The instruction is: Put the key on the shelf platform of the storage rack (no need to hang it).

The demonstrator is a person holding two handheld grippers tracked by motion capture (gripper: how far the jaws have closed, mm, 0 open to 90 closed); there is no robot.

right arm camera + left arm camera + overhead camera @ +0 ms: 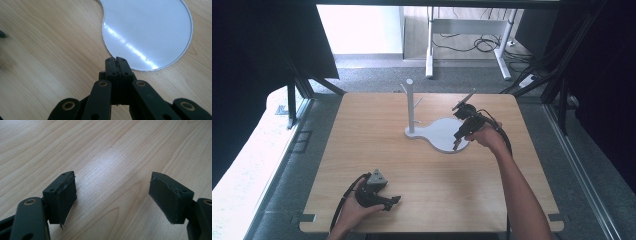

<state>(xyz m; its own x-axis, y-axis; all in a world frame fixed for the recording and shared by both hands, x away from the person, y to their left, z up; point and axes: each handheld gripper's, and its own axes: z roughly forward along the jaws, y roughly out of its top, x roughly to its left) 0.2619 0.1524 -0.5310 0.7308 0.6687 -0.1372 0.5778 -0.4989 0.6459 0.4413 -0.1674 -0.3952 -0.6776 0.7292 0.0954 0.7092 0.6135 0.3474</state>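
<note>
Nearest the person's side of the table [427, 200], the left hand-held gripper [384, 200] lies low by the front edge, toward the left corner, its jaws standing wide apart with bare wood between them (the left gripper view makes this plain: two dark pads [65, 197] and only grain in the gap). All around it the tabletop is free, a broad stretch of wood running to the left edge and across the middle.

Farther up and to the right, the right hand-held gripper [458, 142] points down and toward the person, its jaws pressed together on nothing. Its tip hangs at the near rim of the white stand [439, 132], a flat base with a round lobe and a thin upright post [410, 105] with short pegs rising from its narrower left end. The post is well apart from the gripper, on the far side of the lobe.

The right gripper view shows the closed tips [116, 65] right at the curved edge of the white lobe [147, 30], seemingly over wood rather than on the plate; whether they touch the rim I cannot tell. The high view adds the post, which that close view leaves out, and the table's far edge beyond it, with grey floor behind.
</note>
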